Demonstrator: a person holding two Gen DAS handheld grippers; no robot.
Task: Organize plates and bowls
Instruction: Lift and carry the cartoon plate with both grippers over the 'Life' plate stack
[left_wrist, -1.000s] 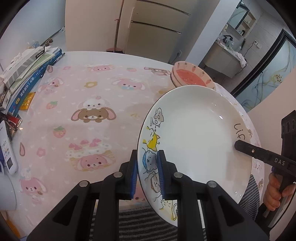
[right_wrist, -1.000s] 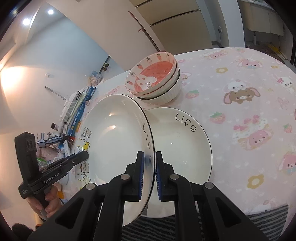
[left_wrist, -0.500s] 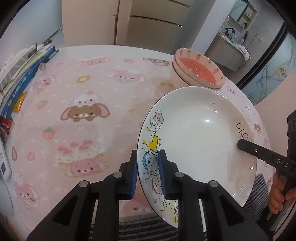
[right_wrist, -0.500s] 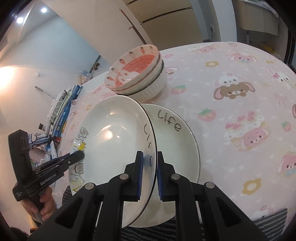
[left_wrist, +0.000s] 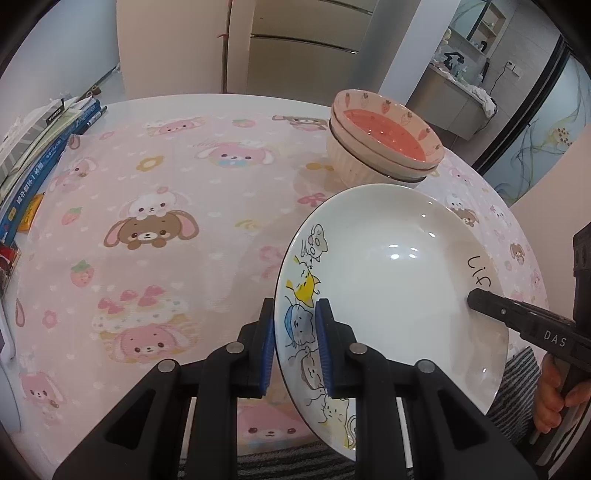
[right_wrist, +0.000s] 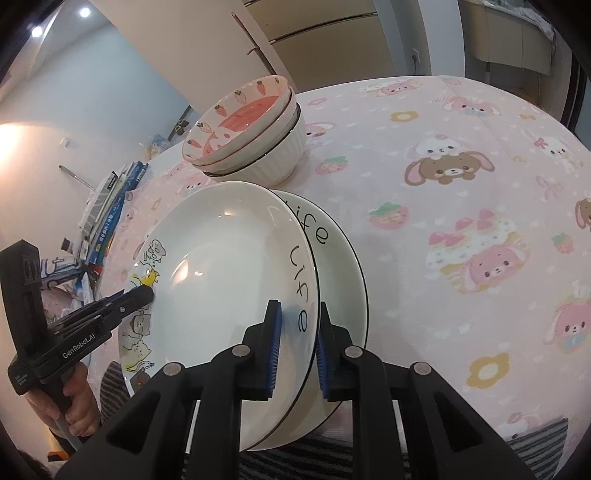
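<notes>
The cat-printed plate (right_wrist: 221, 280) hangs tilted over a second plate (right_wrist: 338, 266) lying on the pink tablecloth (right_wrist: 461, 192), just in front of the stacked bowls (right_wrist: 251, 136). The left gripper (left_wrist: 295, 343) clamps the plate's cat-printed rim. The right gripper (right_wrist: 297, 341) straddles the opposite rim by the word "life", its jaws opening. Books (left_wrist: 33, 162) lie at the table's far left, well apart from the plate.
</notes>
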